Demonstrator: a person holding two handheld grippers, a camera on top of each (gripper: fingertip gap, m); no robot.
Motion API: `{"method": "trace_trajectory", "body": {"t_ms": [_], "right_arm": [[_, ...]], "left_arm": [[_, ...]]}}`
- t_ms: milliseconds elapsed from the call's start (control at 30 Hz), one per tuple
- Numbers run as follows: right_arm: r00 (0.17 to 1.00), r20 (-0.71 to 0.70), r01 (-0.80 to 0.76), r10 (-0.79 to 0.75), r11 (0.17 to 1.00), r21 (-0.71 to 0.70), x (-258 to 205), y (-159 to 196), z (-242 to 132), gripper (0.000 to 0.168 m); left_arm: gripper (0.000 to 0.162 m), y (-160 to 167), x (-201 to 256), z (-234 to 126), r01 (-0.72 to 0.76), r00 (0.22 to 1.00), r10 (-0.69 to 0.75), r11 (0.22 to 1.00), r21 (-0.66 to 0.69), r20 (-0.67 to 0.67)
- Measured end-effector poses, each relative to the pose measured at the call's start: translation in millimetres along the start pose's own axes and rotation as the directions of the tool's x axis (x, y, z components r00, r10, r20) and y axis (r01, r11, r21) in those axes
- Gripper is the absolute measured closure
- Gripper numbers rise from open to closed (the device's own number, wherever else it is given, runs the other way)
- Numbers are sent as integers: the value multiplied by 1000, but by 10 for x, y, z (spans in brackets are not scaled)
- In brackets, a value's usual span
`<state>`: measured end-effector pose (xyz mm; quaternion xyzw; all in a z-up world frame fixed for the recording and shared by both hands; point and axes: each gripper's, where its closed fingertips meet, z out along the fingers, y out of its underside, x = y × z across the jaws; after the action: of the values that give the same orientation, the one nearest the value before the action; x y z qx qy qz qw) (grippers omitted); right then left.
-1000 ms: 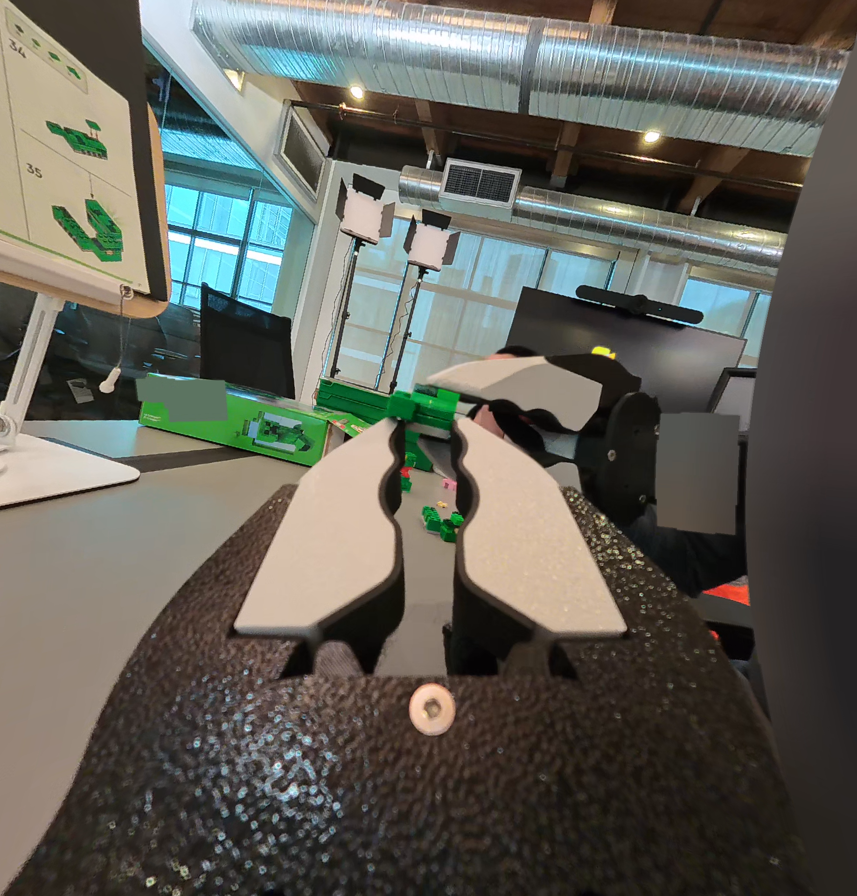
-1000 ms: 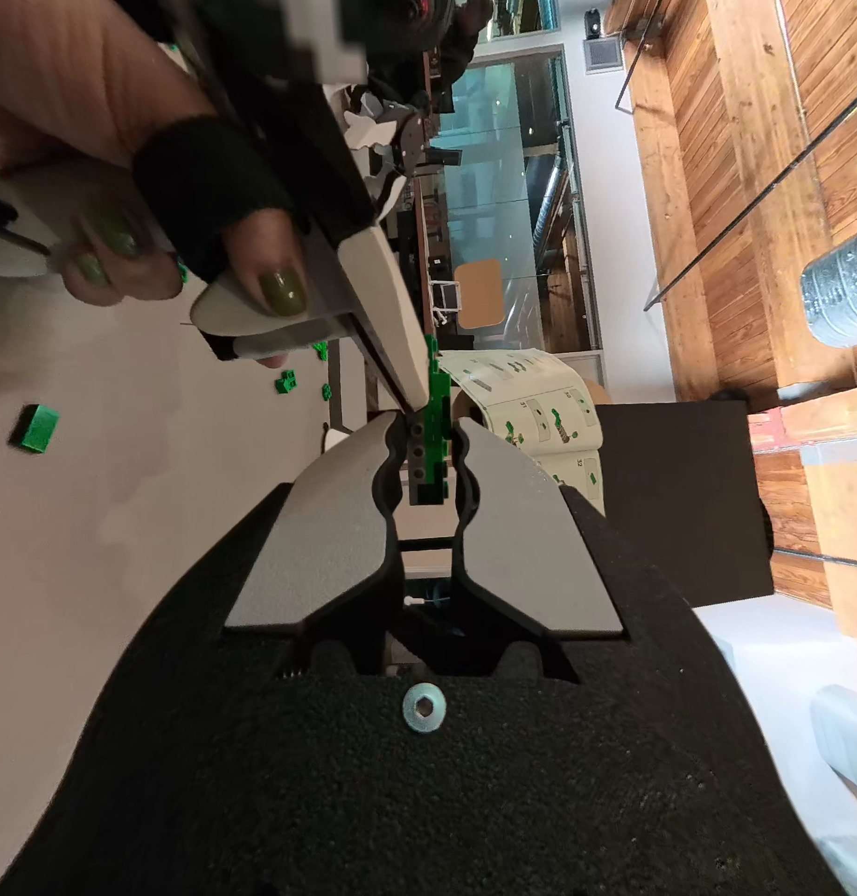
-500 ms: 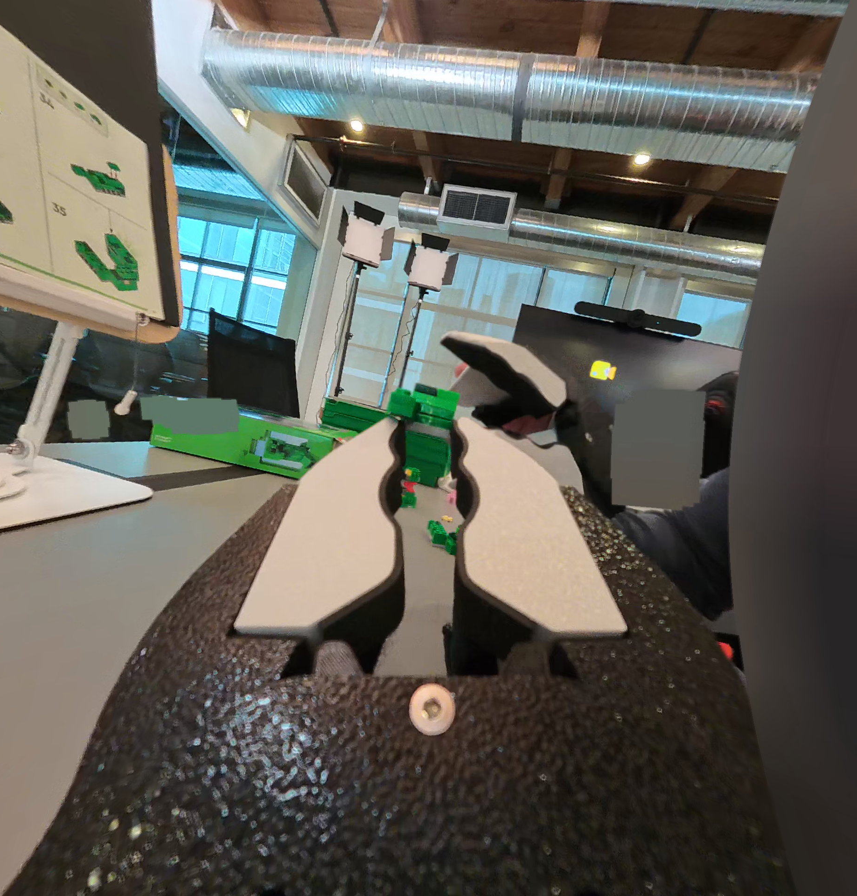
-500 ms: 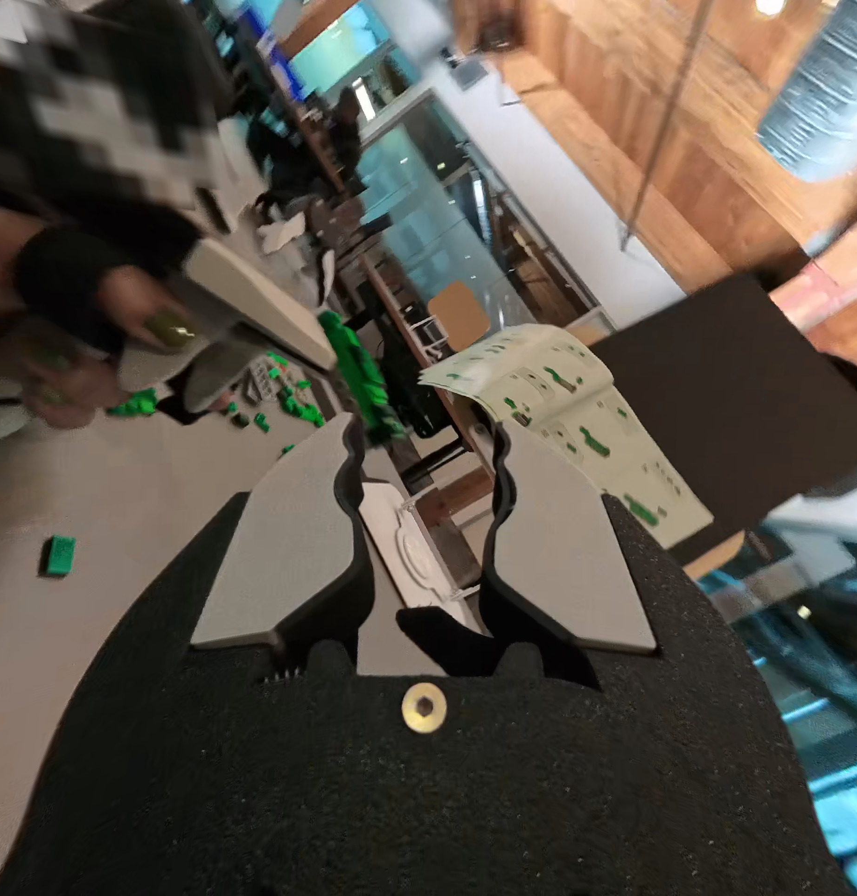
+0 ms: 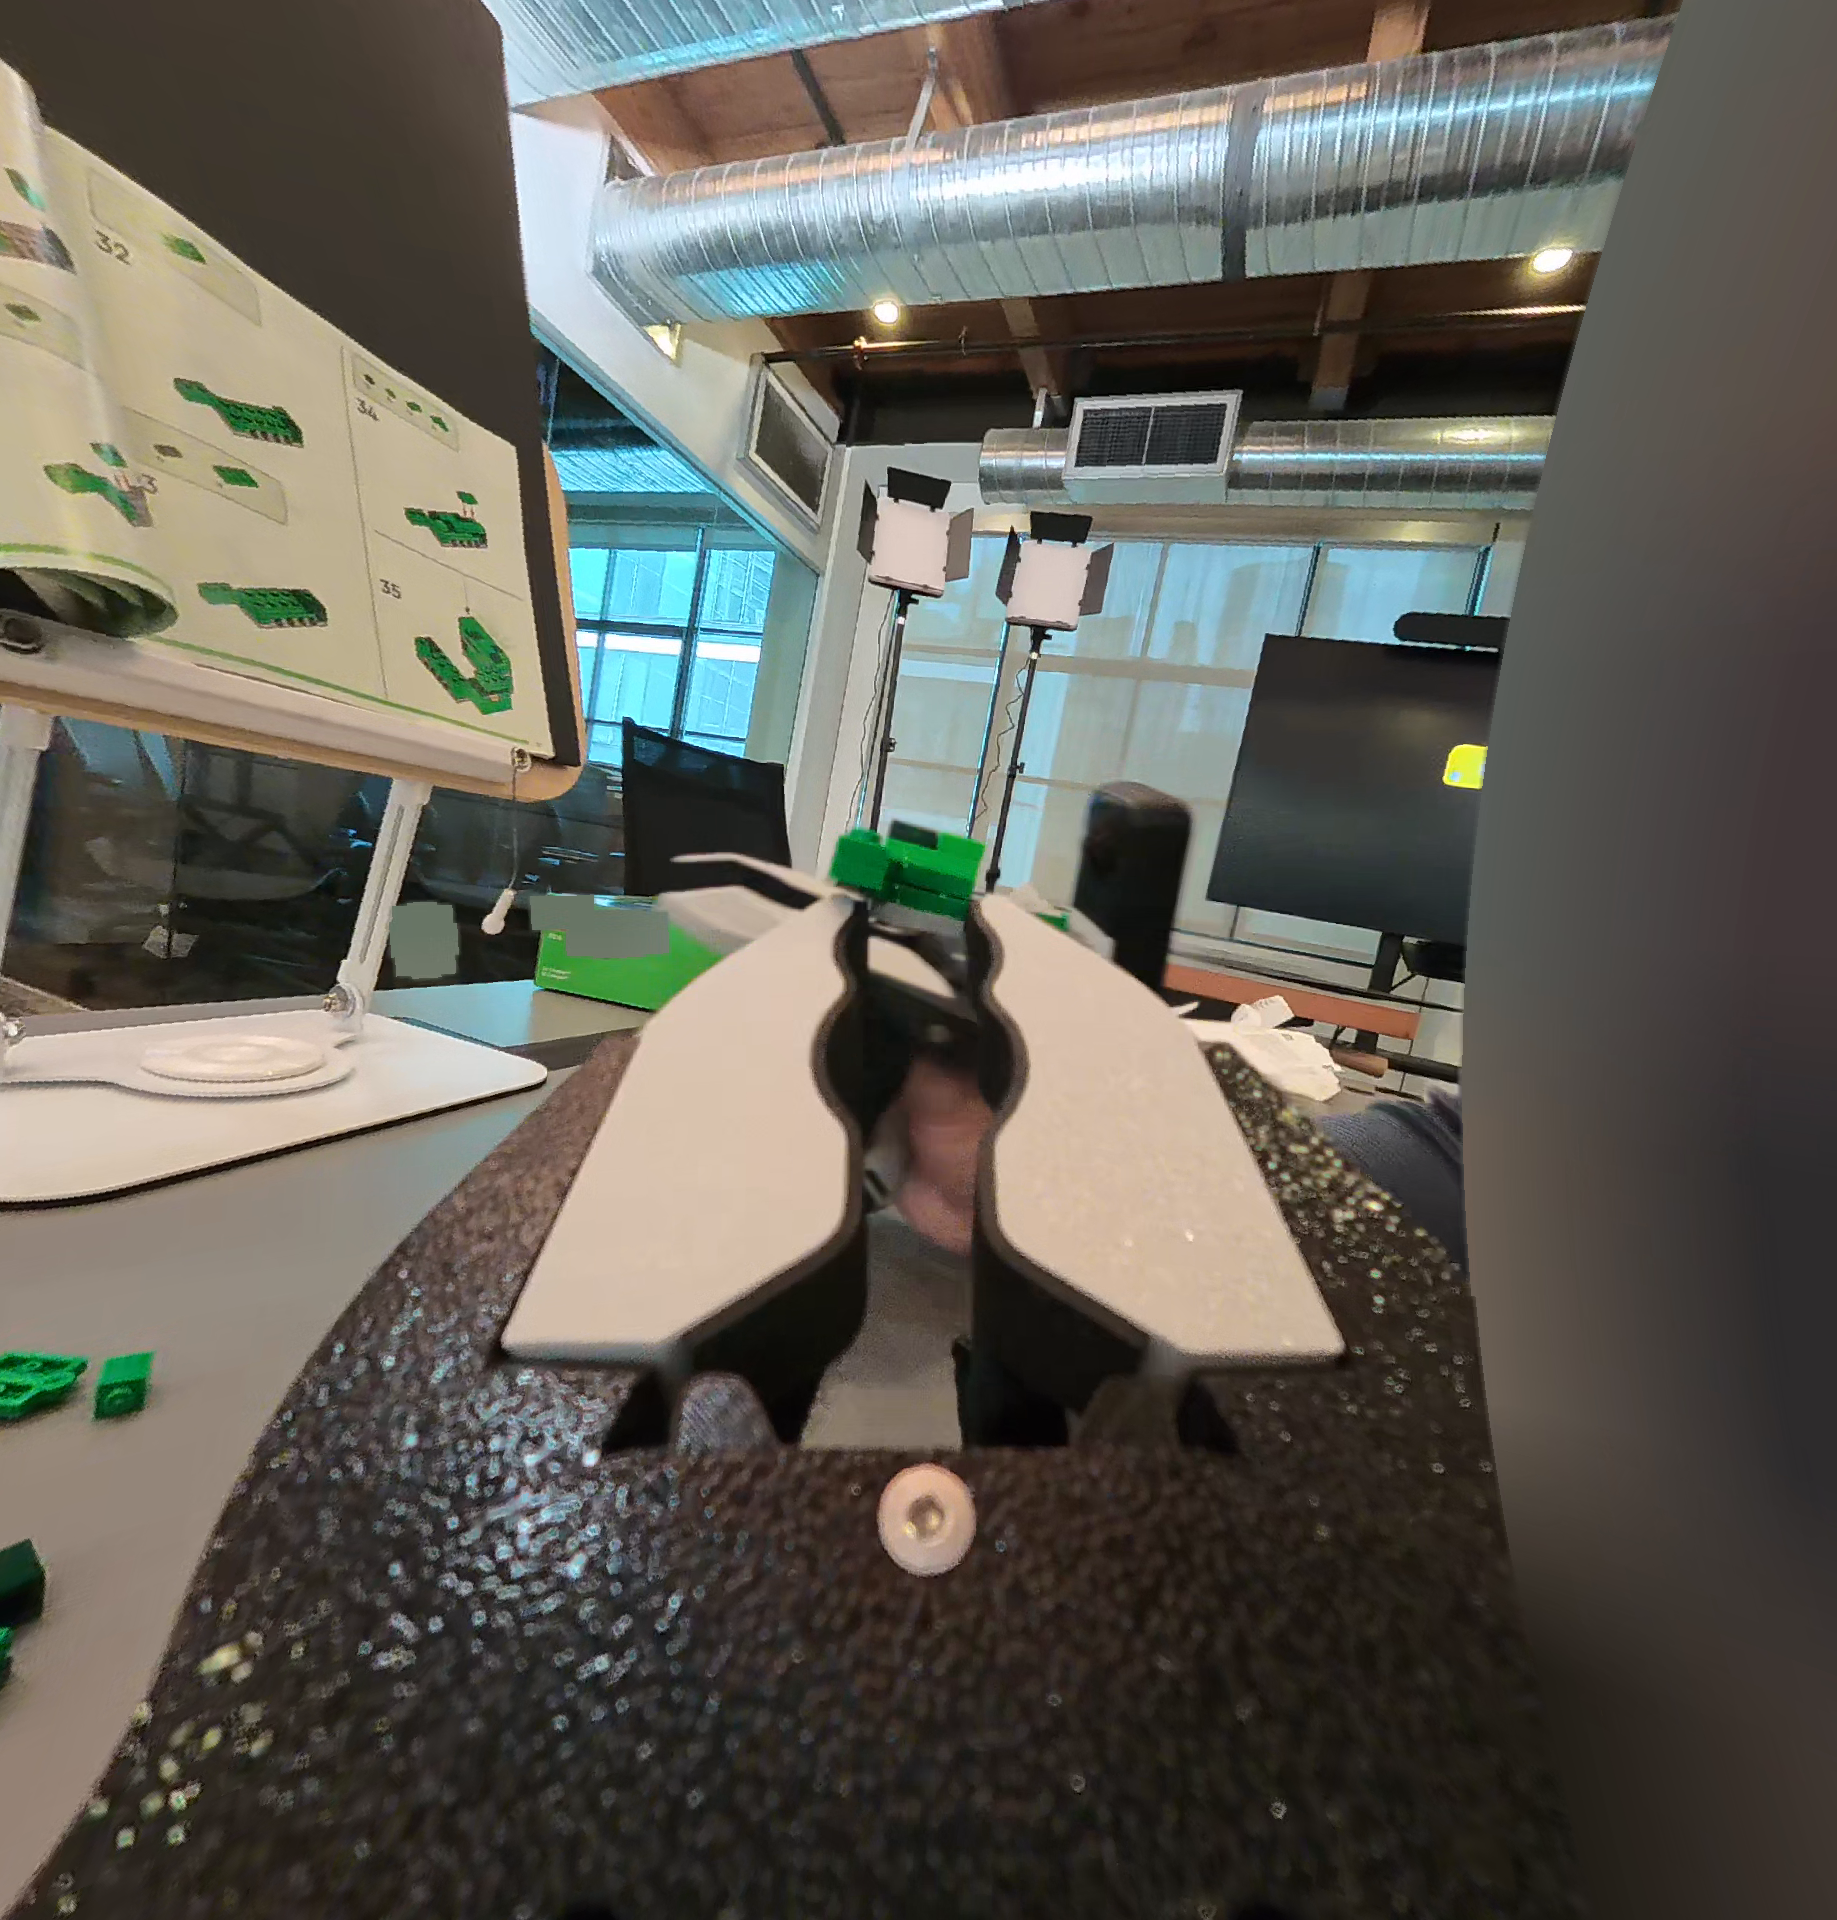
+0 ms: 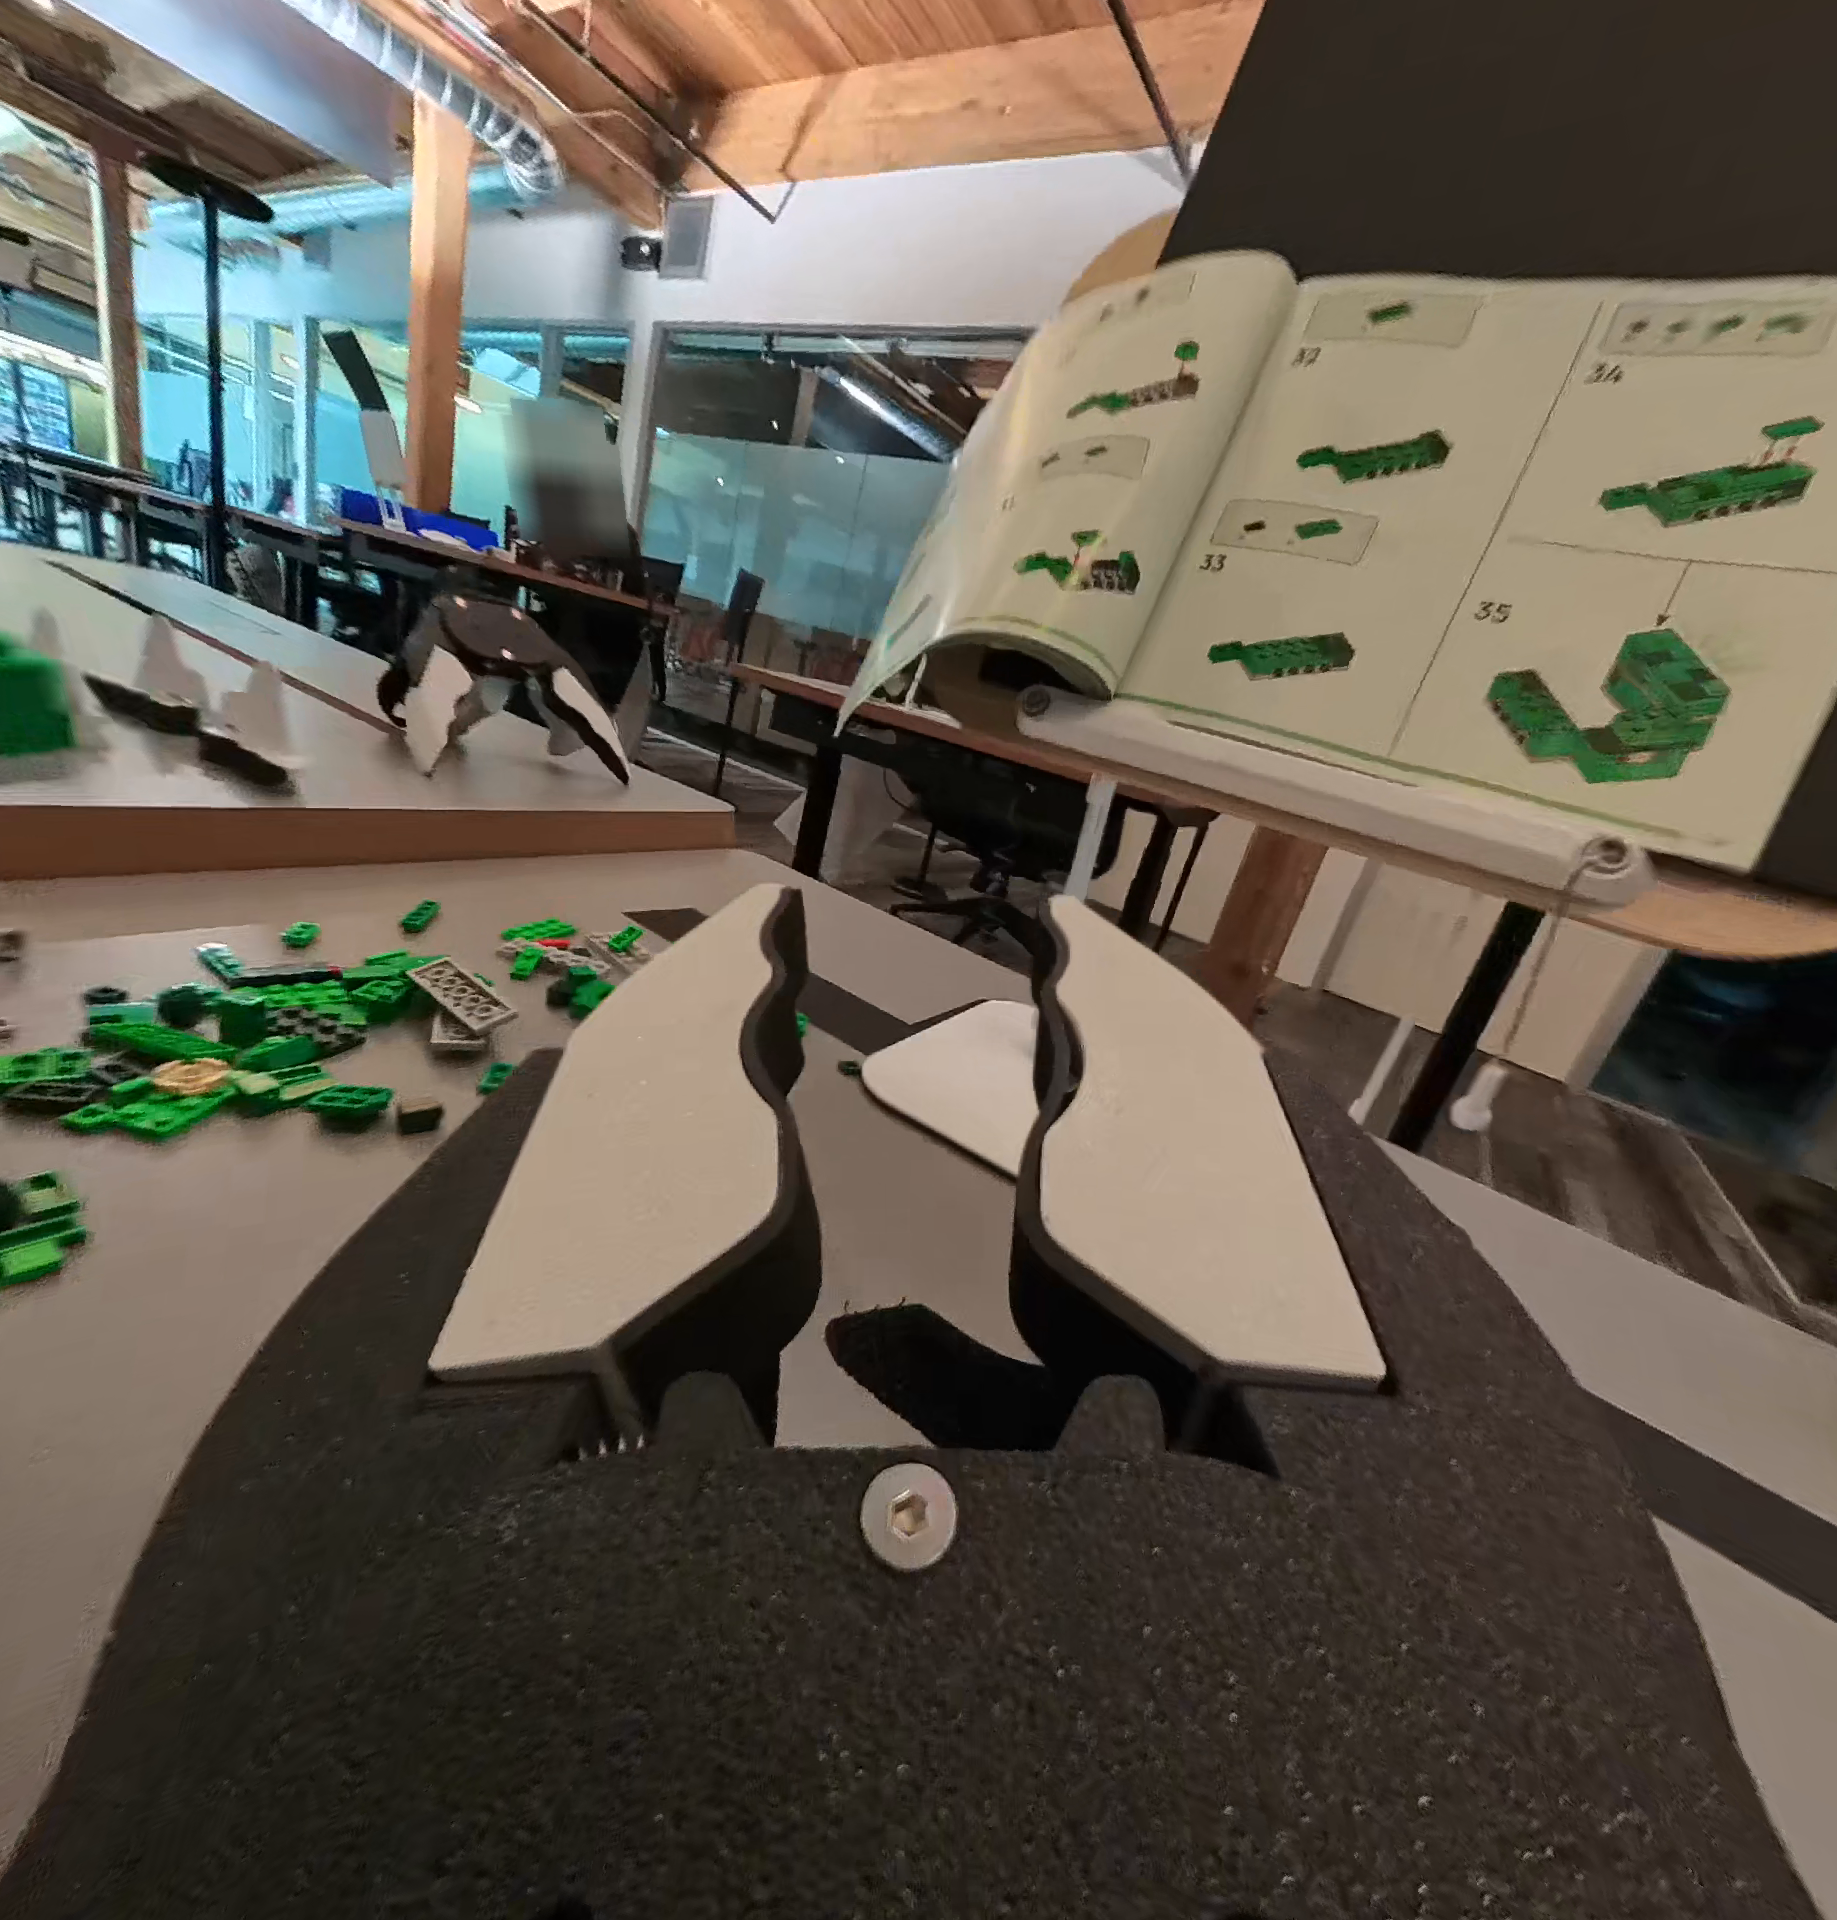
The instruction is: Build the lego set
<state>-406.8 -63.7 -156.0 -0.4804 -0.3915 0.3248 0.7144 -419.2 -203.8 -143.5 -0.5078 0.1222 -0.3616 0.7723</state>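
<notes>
- Left gripper [image 5: 912, 906] pinches the green brick assembly [image 5: 909, 871] at twelve o'clock, steadying it for additions.
- Right gripper [image 6: 919, 920] gapes empty; scattered green bricks [image 6: 259, 1023] at nine o'clock.

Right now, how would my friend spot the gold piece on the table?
On the grey table, look left of the right gripper at the pile of green bricks. In it lies the gold piece, the only round, golden one among green and grey bricks.
</notes>
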Motion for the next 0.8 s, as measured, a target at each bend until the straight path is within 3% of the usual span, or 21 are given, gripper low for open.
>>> {"method": "trace_trajectory", "body": {"t_ms": [100,267,600,800], "right_arm": [[999,39,-25,26,999,-31,-54,111,161,128],[995,78,-58,59,998,-7,-79,98,104,139],[999,19,-30,31,996,-83,-14,197,84,141],[998,61,28,-22,994,-102,-108,216,72,150]], "left_arm": [[145,16,33,5,-19,1000,18,1000,-14,-12],[145,21,37,2,-23,1000,23,1000,-20,-14],[145,11,45,-18,-26,1000,26,1000,-17,-17],[145,10,50,-21,-33,999,32,999,-17,-18]]}}
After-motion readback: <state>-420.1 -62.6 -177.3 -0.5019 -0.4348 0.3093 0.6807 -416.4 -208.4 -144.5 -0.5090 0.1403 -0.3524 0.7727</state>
